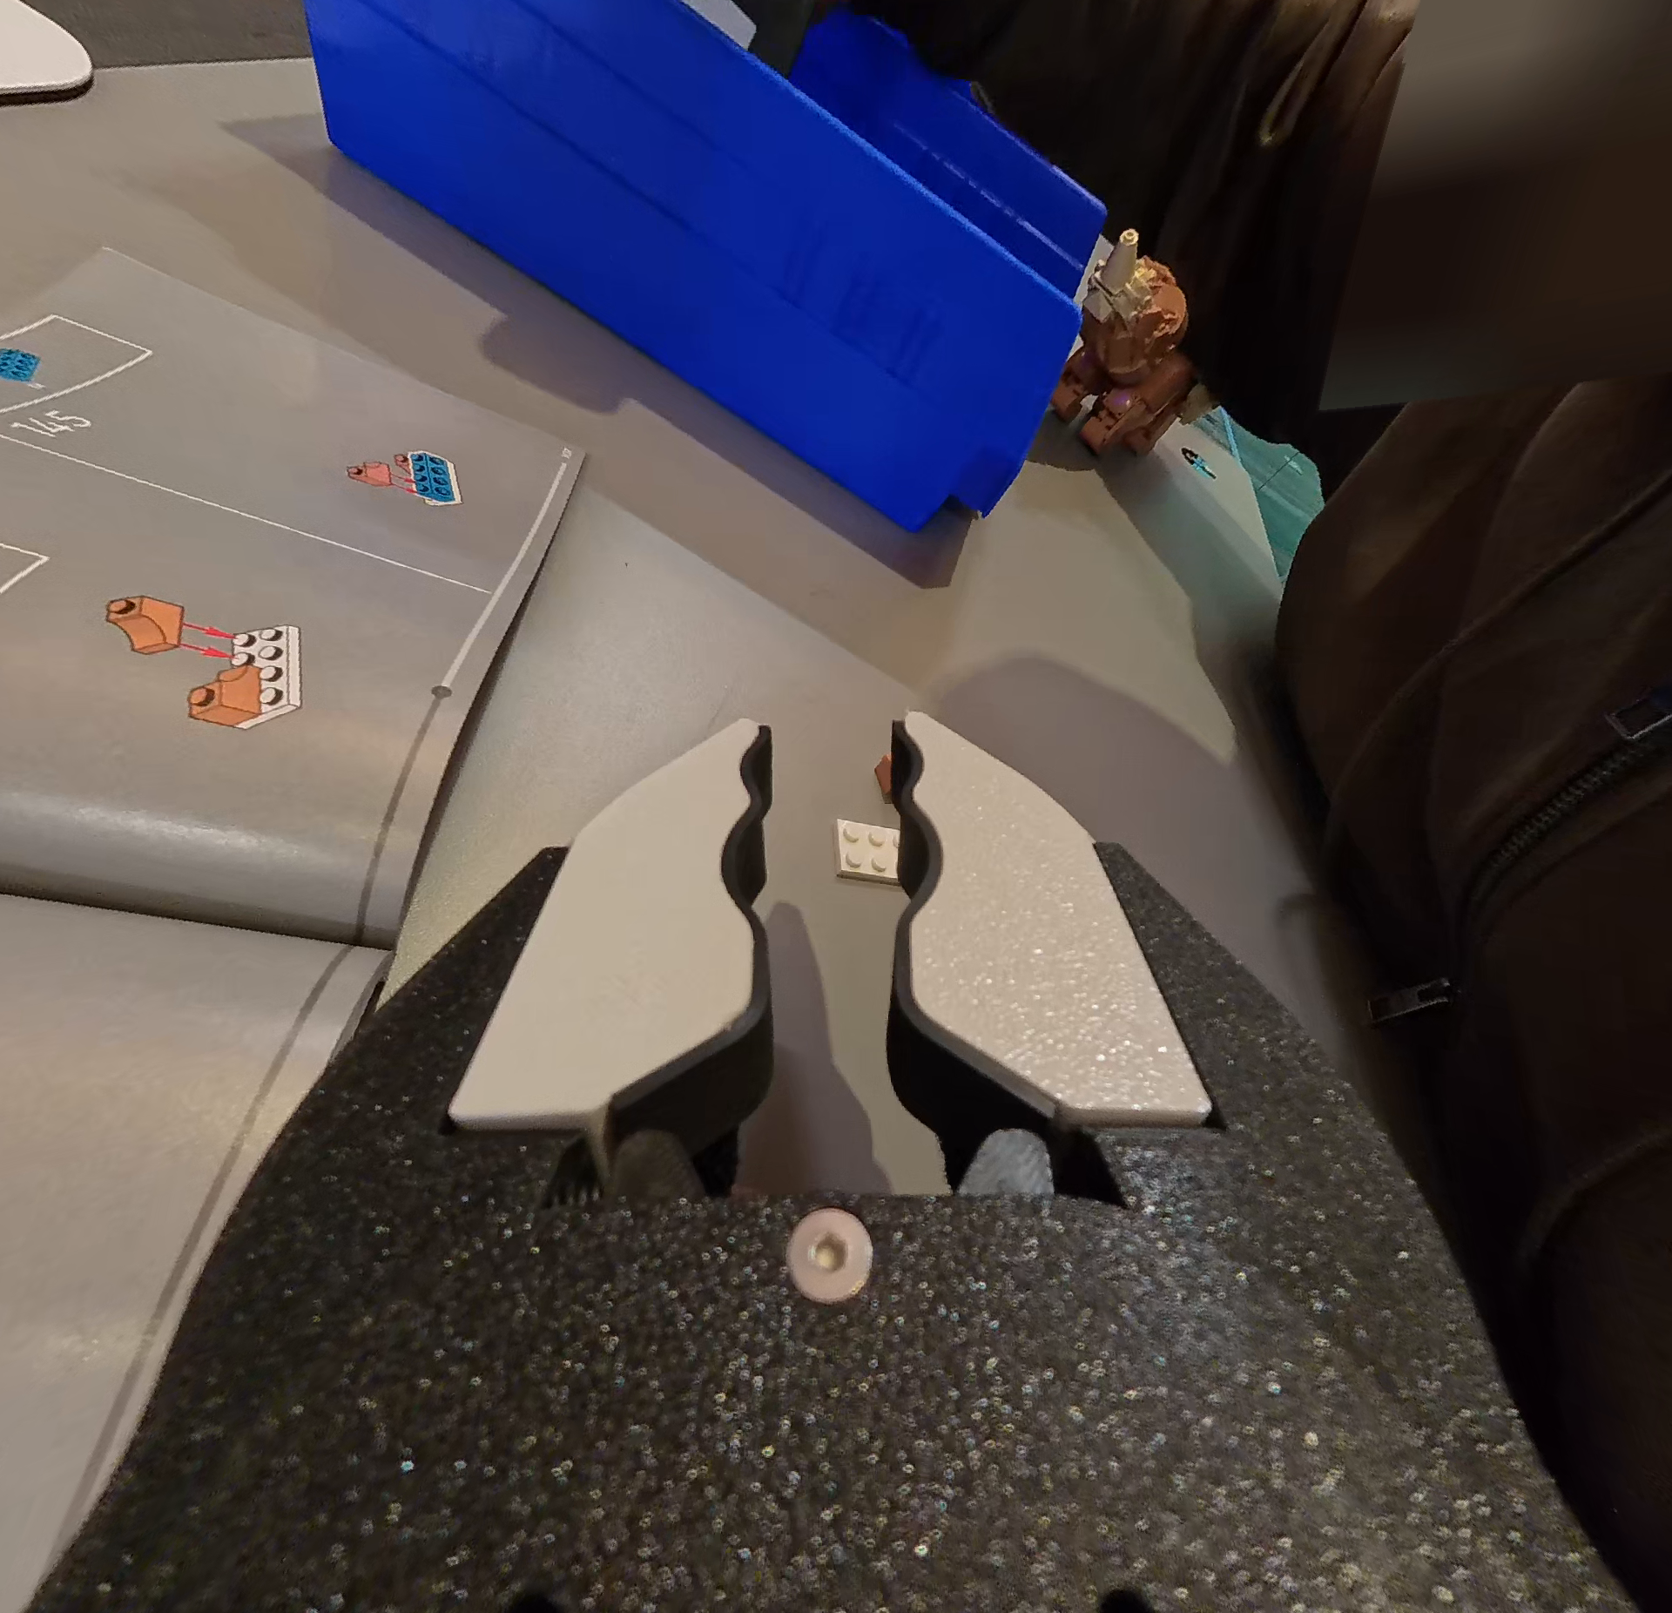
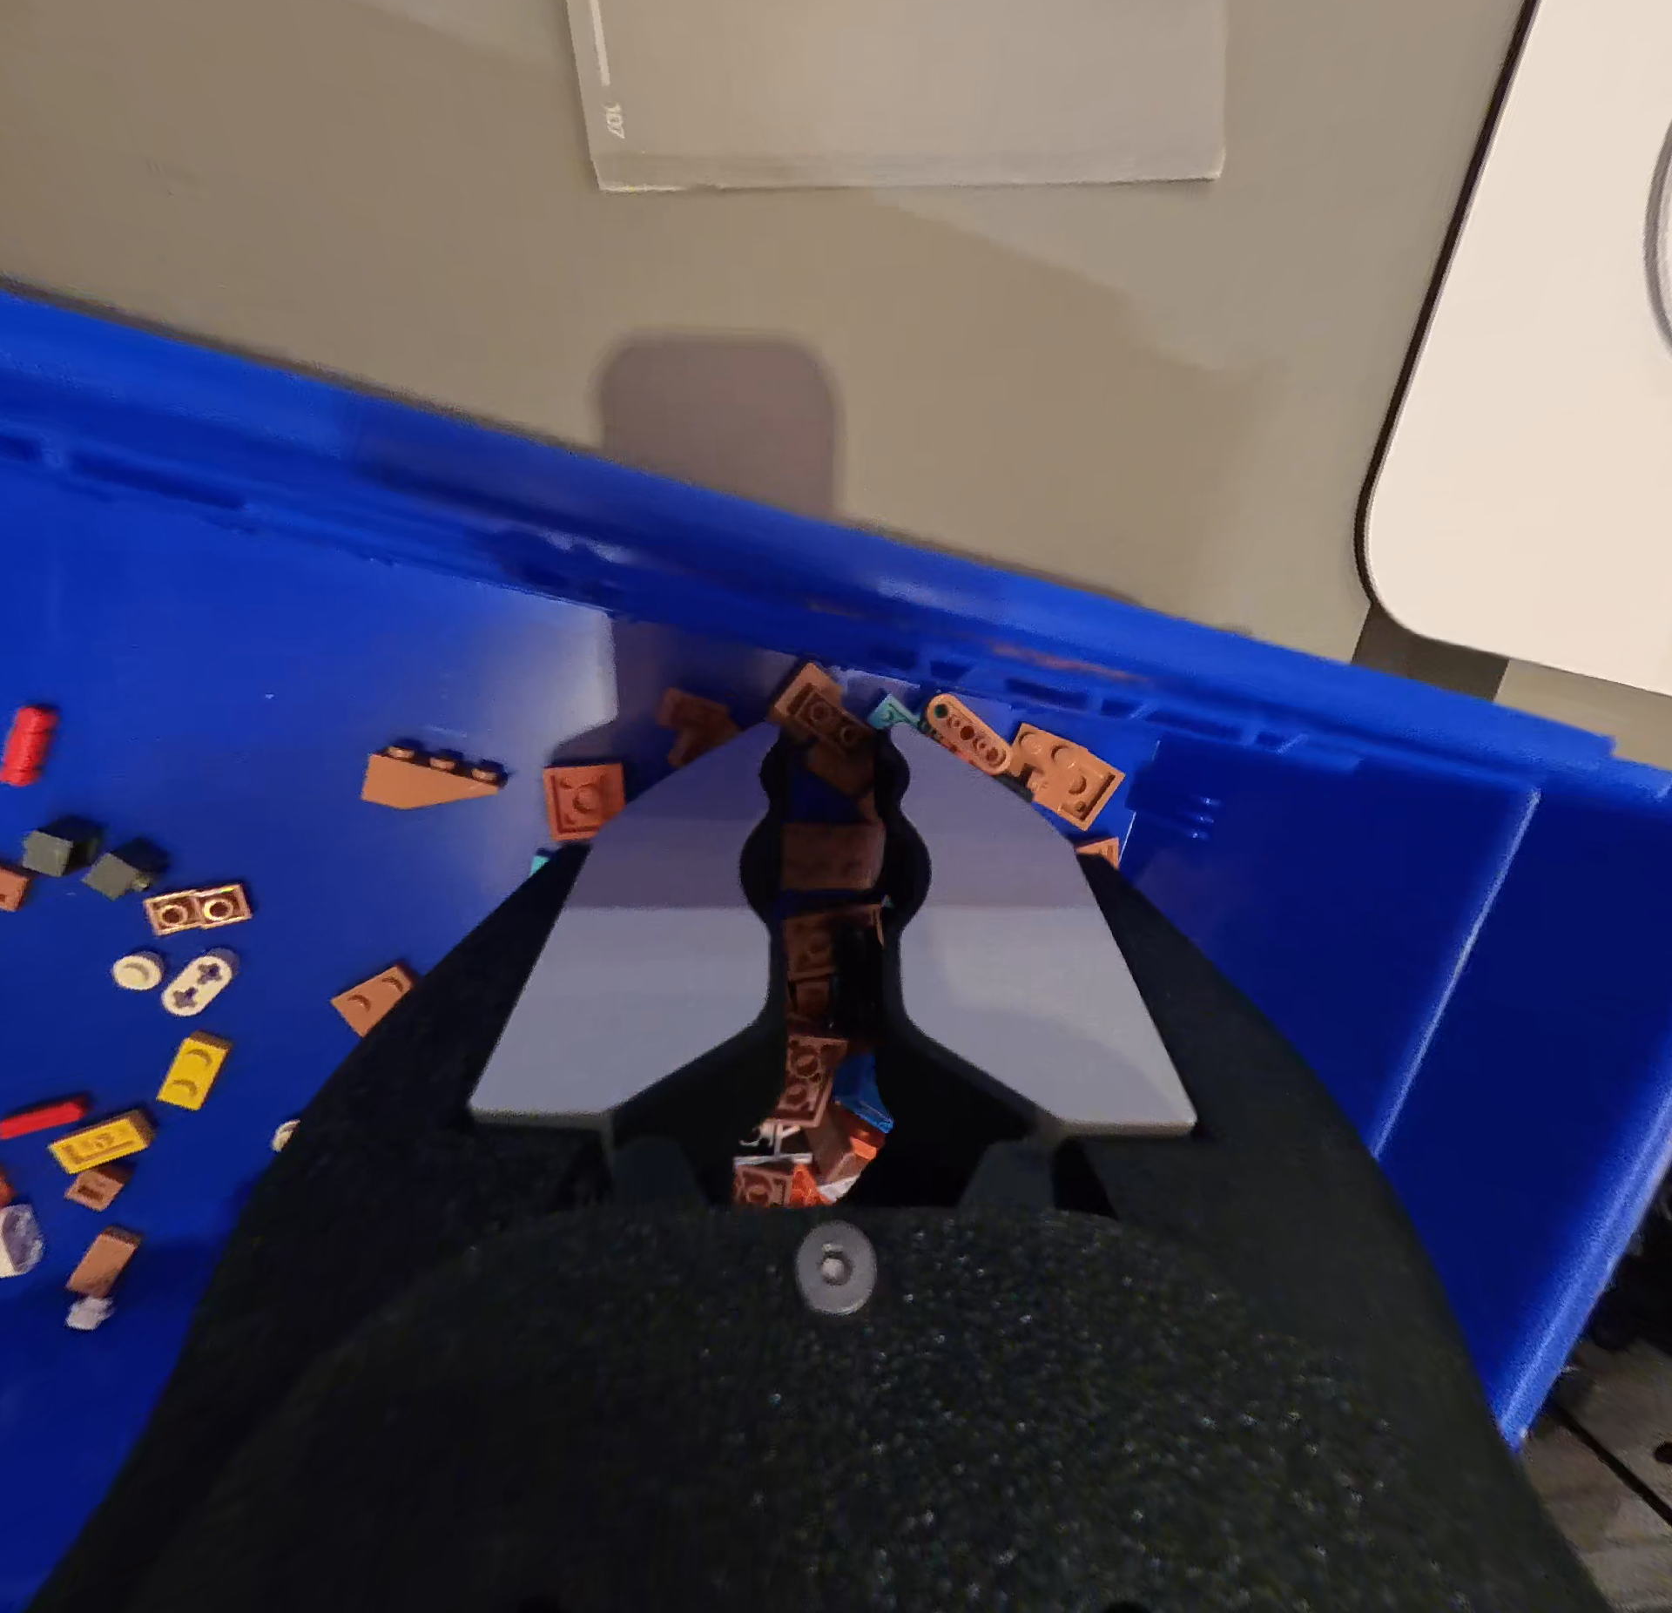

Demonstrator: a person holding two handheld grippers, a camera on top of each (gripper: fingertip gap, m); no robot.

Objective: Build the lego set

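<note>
In the left wrist view my left gripper (image 1: 831, 728) is open and empty, low over the grey table. A small white studded plate (image 1: 864, 848) lies on the table between its fingers, close to the right finger. A small brown piece (image 1: 885, 773) lies just beyond the plate, half hidden by that finger. A brown Lego figure (image 1: 1131, 357) stands at the end of the blue bin (image 1: 688, 239). In the right wrist view my right gripper (image 2: 834, 742) is inside the blue bin (image 2: 1267, 710), its jaws a little apart over a heap of brown bricks (image 2: 819, 945). It grips nothing that I can see.
An open instruction booklet (image 1: 253, 574) lies left of the left gripper and also shows beyond the bin (image 2: 905, 58). Several loose bricks, brown, yellow and red, lie on the bin floor (image 2: 190, 1008). A person in dark clothing (image 1: 1493, 755) is at the right. A white object (image 2: 1538, 393) lies on the table. About 25 cm separates my left fingertips from my right.
</note>
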